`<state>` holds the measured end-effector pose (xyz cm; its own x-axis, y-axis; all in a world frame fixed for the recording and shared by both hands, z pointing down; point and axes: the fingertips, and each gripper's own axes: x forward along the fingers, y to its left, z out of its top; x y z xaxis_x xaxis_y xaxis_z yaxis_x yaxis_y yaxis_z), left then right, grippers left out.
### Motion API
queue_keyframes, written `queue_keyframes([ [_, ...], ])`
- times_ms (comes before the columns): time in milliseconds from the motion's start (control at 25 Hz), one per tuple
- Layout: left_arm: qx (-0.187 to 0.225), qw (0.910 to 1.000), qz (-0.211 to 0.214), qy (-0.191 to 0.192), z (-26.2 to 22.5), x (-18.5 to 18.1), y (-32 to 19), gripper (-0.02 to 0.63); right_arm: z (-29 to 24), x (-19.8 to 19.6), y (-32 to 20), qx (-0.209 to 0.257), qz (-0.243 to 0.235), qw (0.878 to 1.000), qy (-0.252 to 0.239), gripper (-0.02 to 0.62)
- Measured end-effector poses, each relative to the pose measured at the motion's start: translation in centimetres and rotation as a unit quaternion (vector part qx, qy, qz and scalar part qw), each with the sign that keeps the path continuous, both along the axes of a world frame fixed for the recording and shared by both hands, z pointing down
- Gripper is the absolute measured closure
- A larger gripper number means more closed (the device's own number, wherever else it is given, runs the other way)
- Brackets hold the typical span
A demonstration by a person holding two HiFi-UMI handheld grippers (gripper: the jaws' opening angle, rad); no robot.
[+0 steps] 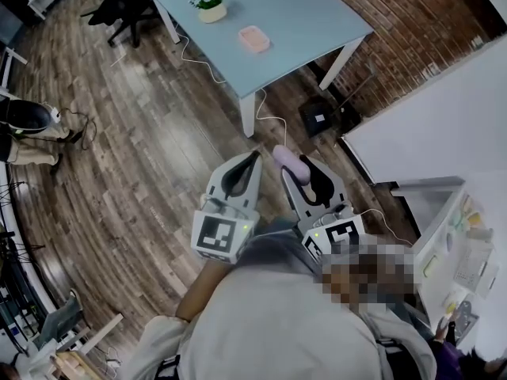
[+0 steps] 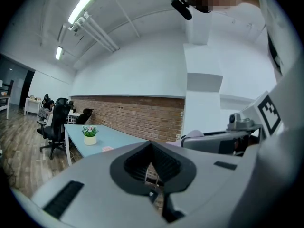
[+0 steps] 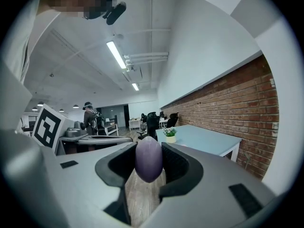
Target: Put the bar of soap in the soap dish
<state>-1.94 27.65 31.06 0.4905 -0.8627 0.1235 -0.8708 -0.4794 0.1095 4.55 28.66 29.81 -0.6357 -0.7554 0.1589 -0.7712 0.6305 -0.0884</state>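
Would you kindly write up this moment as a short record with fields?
right gripper: shut on the purple bar of soap
left gripper: shut, nothing in it
soap dish: pink, on the light blue table, far from both grippers
also on table: potted flowers
task state: soap not yet in dish

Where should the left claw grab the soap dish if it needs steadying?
Across its short width, from above. The soap dish is a low, rounded oblong lying flat on the table, so a side approach likely finds little wall. The left claw is empty; the right claw holds the soap.
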Motion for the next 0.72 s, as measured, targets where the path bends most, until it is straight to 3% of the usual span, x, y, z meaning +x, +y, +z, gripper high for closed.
queue_keyframes([
  [120,-0.005,0.9998,-0.01,0.015,0.2,-1.2,-0.6,0.603,0.1,-0.6,-0.4,0.003,0.005,1.0,0.006,0.435],
  [280,0.004,1.0,0.0,-0.002,0.2,-1.7,-1.3,0.603,0.2,-1.5,-1.0,-0.001,0.007,1.0,0.008,0.436],
  [720,-0.008,1.0,0.0,0.005,0.0,-2.0,-4.9,0.603,0.0,-2.2,-5.1,-0.003,0.004,1.0,-0.008,0.436],
])
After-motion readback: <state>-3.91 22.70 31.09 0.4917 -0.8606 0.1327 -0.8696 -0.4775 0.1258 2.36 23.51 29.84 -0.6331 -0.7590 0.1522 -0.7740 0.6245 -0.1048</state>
